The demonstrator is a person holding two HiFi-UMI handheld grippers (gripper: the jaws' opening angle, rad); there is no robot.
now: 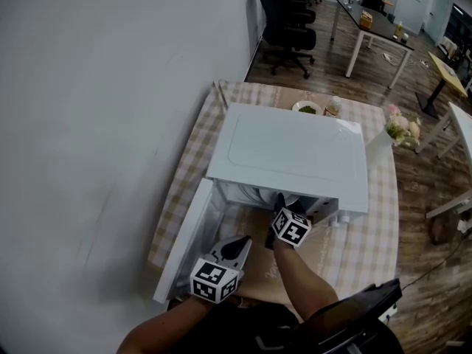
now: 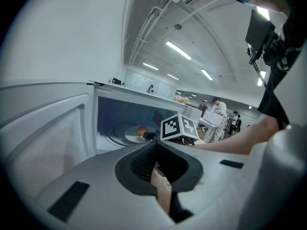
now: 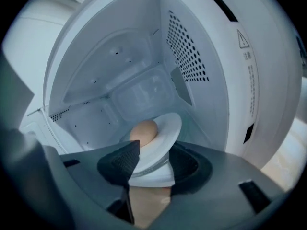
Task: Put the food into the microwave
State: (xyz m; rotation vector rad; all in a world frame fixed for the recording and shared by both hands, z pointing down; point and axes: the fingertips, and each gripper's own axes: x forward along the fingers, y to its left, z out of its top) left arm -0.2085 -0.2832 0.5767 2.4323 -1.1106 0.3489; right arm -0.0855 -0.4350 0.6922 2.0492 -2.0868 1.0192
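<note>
Tan, egg-shaped food (image 3: pixel 145 130) inside microwave (image 1: pixel 295 153).
It lies on white plate (image 3: pixel 165 131), long axis seemingly toward microwave's back wall. Jaws of right gripper (image 3: pixel 154 150) slack astride plate rim; left gripper (image 2: pixel 156 145) jaws closed, before microwave.

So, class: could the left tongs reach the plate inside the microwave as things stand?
Probably not cleanly: the door is open, but the right tongs fill the opening right at the plate.

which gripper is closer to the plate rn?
Right. The right gripper is inside the microwave, jaws astride the plate; the left gripper sits outside, by the open door.
</note>
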